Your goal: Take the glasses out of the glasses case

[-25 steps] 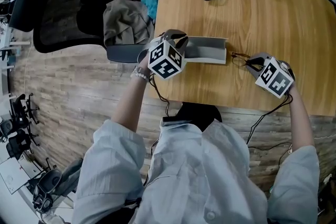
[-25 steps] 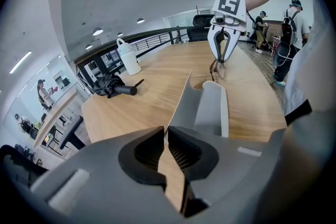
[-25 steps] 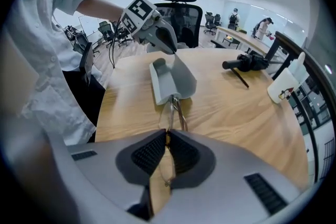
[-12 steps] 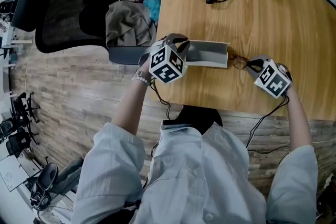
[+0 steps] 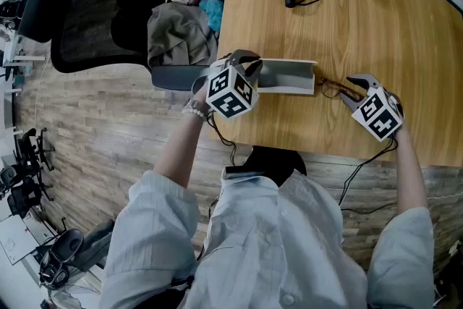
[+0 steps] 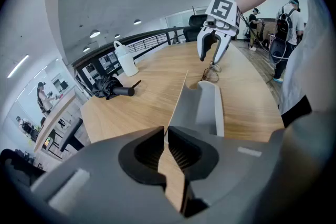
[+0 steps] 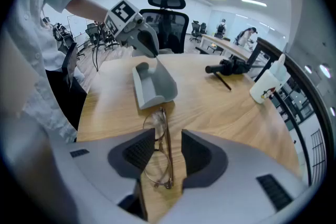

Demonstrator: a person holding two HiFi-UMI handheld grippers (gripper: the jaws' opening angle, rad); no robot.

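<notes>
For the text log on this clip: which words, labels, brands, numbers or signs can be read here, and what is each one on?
No text can be read in any view.
On the two marker cubes: black-and-white square patterns only, no letters or digits.
On the white bottle: a small dark printed mark, too small to read.

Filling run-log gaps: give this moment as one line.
left gripper: shut on glasses case | right gripper: jaws just been opening, glasses loose between them | glasses: out of glasses case, on table
</notes>
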